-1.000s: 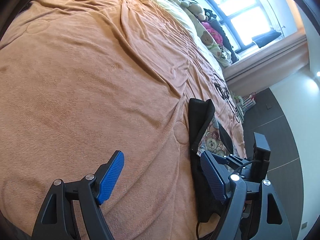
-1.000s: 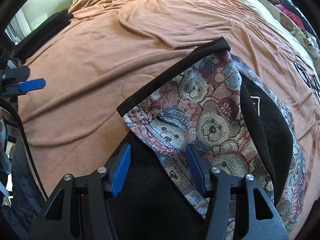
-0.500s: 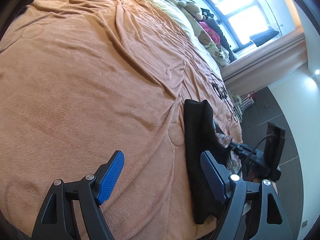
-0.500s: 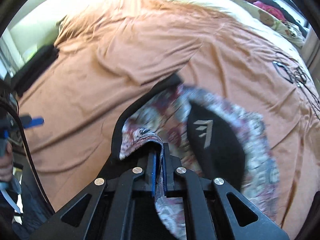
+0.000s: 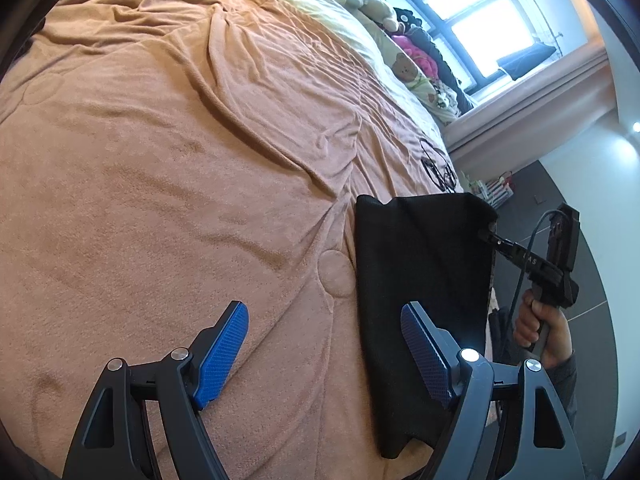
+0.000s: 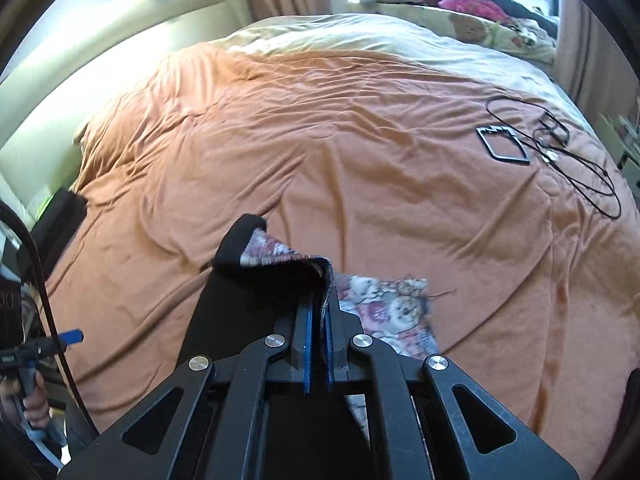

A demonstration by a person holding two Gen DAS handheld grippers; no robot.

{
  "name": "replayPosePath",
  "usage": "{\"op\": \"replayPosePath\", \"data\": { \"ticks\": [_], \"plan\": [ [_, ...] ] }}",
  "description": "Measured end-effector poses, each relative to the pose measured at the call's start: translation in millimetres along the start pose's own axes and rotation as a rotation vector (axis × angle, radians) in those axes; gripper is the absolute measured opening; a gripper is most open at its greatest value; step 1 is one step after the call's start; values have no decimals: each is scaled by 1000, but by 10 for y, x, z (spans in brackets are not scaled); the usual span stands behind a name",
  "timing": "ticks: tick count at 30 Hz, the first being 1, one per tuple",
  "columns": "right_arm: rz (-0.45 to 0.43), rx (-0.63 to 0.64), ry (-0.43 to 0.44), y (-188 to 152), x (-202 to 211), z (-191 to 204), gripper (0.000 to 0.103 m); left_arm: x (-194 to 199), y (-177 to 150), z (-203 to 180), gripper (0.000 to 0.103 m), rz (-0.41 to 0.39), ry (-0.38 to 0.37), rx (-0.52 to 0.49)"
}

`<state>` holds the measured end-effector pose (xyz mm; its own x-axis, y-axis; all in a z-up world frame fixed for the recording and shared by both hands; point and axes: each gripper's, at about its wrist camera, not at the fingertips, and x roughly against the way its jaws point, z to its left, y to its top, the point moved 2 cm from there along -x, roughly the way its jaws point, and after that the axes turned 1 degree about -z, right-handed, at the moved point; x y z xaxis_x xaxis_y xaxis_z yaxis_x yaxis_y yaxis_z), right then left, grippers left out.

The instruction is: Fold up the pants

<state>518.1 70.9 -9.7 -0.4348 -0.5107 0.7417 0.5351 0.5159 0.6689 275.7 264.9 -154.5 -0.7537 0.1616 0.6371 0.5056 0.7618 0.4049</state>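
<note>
The right gripper (image 6: 318, 320) was clenched on the pants (image 5: 420, 280), lifting an edge above the orange blanket (image 5: 180, 160); the left gripper (image 5: 324, 348) hovered released beside the pants.

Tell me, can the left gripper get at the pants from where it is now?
Probably yes. The left gripper is open and empty, and the pants hang just beside its right finger, lifted by the shut right gripper. Only the blanket lies between the fingers.
</note>
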Motion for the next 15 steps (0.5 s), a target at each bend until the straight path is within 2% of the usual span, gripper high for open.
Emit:
{"op": "replayPosePath", "data": {
  "ticks": [12,15],
  "plan": [
    [66,-187,58,-42,-465,-597,2,-187,30,-217,81,35,40,-42],
    [67,-212,50,-12,-536,-701,2,-246,21,-284,81,46,41,-53]
  ]
}}
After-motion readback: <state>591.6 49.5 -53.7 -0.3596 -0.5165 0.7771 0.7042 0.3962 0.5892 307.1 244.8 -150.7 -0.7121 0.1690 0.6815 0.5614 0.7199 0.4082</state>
